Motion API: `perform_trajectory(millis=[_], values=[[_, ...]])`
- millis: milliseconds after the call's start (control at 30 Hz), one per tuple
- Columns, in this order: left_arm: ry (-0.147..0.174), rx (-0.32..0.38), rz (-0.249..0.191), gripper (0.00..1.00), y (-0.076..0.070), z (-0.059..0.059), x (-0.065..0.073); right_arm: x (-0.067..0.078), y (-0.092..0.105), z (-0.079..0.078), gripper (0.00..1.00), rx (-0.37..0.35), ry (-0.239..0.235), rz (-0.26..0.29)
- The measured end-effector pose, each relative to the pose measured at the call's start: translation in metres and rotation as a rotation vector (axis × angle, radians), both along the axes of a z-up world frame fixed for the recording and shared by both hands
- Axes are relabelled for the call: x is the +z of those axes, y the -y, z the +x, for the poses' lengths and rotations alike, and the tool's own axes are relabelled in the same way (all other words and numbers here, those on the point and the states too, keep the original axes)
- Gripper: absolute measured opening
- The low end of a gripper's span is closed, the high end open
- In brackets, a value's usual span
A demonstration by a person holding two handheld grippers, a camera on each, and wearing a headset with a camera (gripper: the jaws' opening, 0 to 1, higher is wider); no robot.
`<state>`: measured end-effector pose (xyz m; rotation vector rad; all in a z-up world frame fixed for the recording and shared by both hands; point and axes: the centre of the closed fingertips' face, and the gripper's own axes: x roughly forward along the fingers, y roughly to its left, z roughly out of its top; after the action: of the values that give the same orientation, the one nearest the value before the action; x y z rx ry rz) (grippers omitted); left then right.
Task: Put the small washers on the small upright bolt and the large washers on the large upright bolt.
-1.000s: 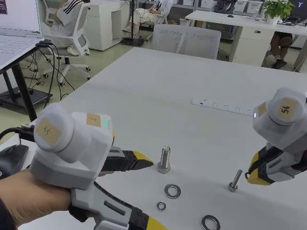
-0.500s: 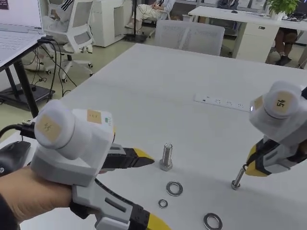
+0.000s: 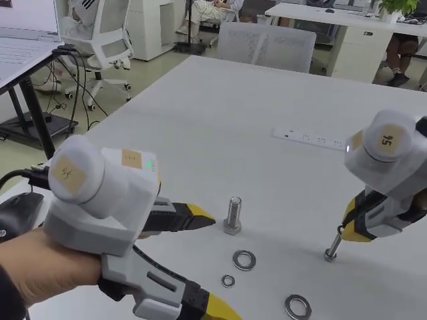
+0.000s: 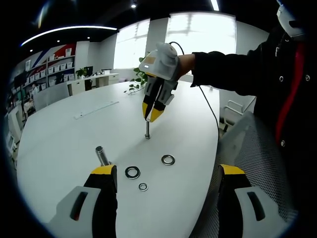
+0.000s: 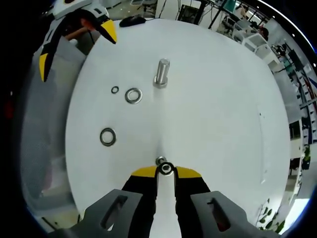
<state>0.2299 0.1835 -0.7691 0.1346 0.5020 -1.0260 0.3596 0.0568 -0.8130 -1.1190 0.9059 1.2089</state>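
Small washer gripped over the small bolt
A small washer (image 5: pixel 166 169) is clamped between the jaw tips of the right gripper (image 5: pixel 166 172), just over the top of the small bolt (image 5: pixel 160 160). The left gripper (image 4: pixel 167 171) is held with its jaws spread wide and nothing between them, one tip near the large bolt (image 4: pixel 102 155). Two large washers (image 4: pixel 132 172) and a second small washer (image 4: pixel 143 187) are laid flat on the white table (image 4: pixel 59 144), toward the person's edge

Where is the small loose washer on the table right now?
In the head view, the small flat steel washer lies just left and in front of a large steel washer, near the large upright steel bolt.
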Motion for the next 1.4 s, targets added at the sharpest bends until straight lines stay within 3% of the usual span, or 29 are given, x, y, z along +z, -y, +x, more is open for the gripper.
perform_trajectory(millis=[800,1400], values=[[-0.012,0.001,0.004,0.83,-0.002,0.001,-0.004,-0.011,-0.001,0.001,0.13,0.009,-0.026,-0.015],[-0.017,0.007,0.006,0.83,-0.002,0.0,-0.005,-0.04,0.002,0.002,0.13,-0.003,-0.07,-0.04]])
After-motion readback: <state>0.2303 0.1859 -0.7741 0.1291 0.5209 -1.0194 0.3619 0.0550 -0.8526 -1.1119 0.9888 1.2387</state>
